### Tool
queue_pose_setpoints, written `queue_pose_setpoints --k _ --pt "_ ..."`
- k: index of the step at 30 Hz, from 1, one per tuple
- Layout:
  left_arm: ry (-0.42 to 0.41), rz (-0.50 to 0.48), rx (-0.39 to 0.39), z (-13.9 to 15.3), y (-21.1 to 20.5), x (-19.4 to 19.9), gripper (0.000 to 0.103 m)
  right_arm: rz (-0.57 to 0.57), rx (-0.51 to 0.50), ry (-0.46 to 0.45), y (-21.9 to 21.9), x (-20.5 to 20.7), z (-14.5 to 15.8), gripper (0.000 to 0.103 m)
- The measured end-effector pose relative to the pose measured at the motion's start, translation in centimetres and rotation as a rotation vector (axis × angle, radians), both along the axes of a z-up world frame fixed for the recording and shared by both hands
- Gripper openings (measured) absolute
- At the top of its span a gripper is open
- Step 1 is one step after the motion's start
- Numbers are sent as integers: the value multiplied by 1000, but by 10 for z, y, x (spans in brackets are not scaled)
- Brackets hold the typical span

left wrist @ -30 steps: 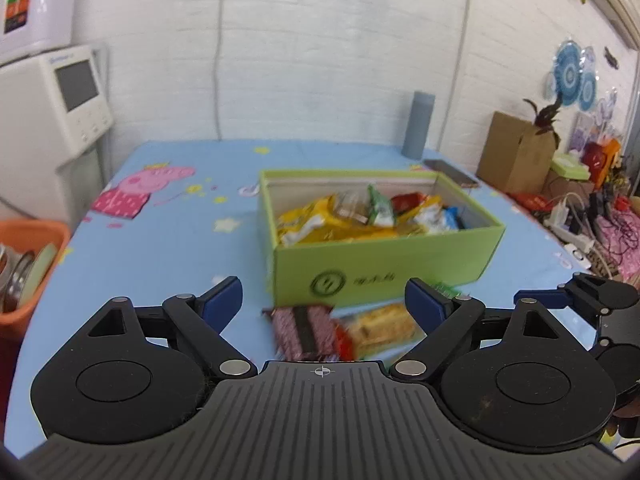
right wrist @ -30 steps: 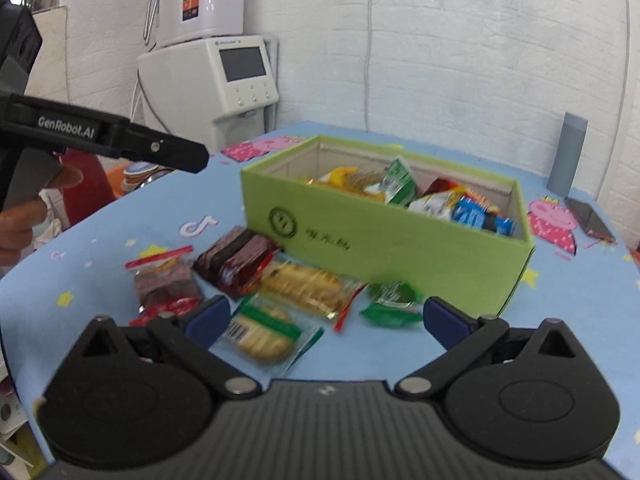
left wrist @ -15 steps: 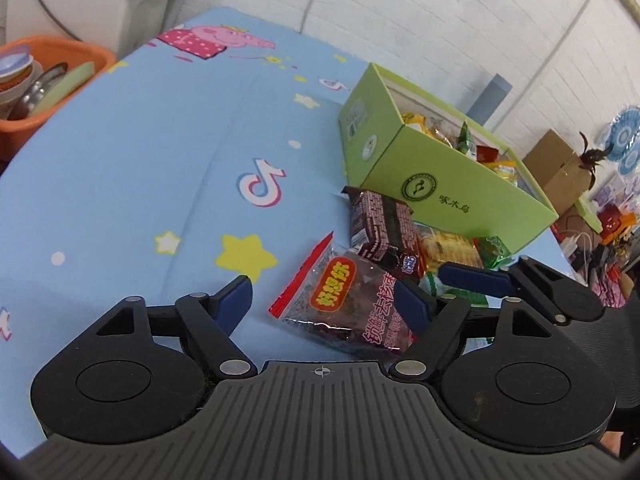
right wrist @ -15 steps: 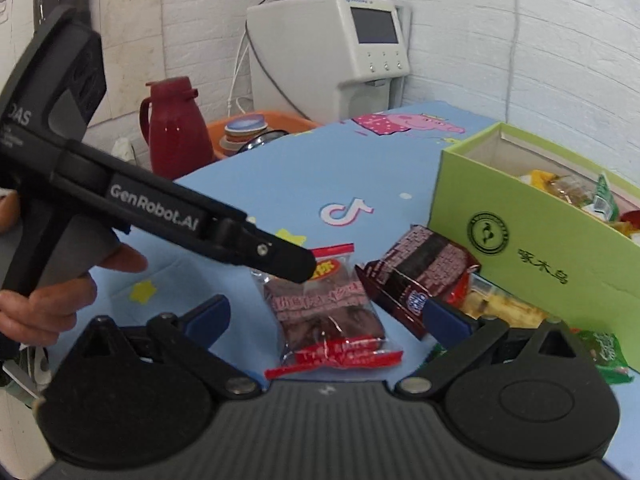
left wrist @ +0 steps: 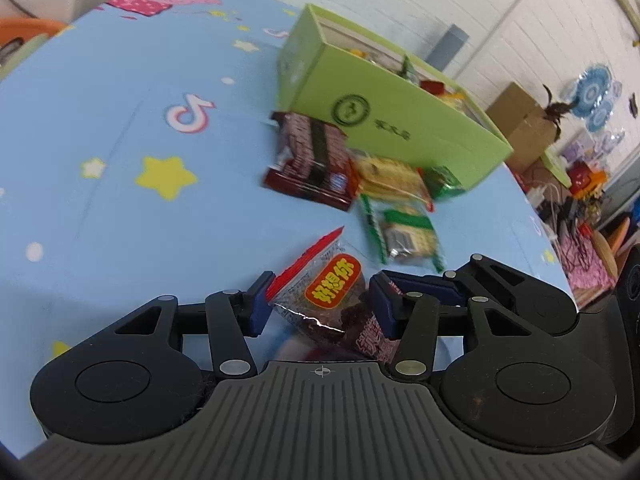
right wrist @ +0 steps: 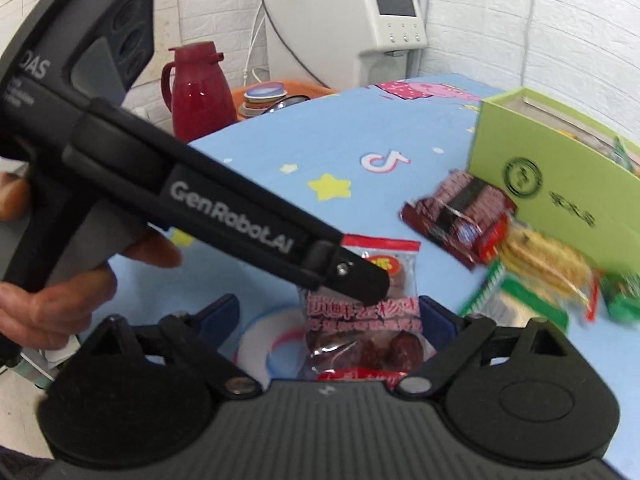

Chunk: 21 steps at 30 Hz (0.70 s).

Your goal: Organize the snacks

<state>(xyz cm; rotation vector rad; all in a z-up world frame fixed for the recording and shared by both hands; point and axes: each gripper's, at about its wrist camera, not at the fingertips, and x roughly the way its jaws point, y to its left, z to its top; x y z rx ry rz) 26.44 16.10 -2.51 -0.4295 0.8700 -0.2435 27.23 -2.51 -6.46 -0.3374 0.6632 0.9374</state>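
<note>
A clear packet of red dates with a red edge [left wrist: 328, 296] lies on the blue tablecloth [left wrist: 120, 128]. My left gripper [left wrist: 318, 304] straddles it, its blue pads close on both sides, jaws narrowed but not visibly pinching. In the right wrist view the same packet [right wrist: 372, 312] lies between the open fingers of my right gripper [right wrist: 324, 320], with the left gripper's tip [right wrist: 352, 276] resting over it. The green snack box [left wrist: 384, 120] stands beyond, part filled.
A dark red wafer pack [left wrist: 312, 160], a yellow biscuit pack [left wrist: 388, 176], a green-edged cracker pack [left wrist: 404, 232] and a small green packet [left wrist: 444, 180] lie before the box. A red thermos [right wrist: 200, 88] and orange basin [right wrist: 276, 96] stand off the table's left.
Both grippers have come down onto the date packet. The left jaws have narrowed around it, and the right gripper has moved in so the packet sits between its fingers.
</note>
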Motion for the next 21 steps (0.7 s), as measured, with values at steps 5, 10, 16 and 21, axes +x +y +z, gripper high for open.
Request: queue_pose_setpoints --k 5,10,16,21 --pt "15 -132 -22 0 -66 7 36 -123 -47 -11 -54 -18 -5 93" --pt "16 -250 -25 -1 -142 28 35 -302 -45 0 -120 -9 -7 93" --pt "-3 -289 37 1 -197 73 36 -465 -7 -3 -174 32 -10 93" --pt "-79 -233 111 21 -178 62 63 -536 67 2 -198 50 -4 93"
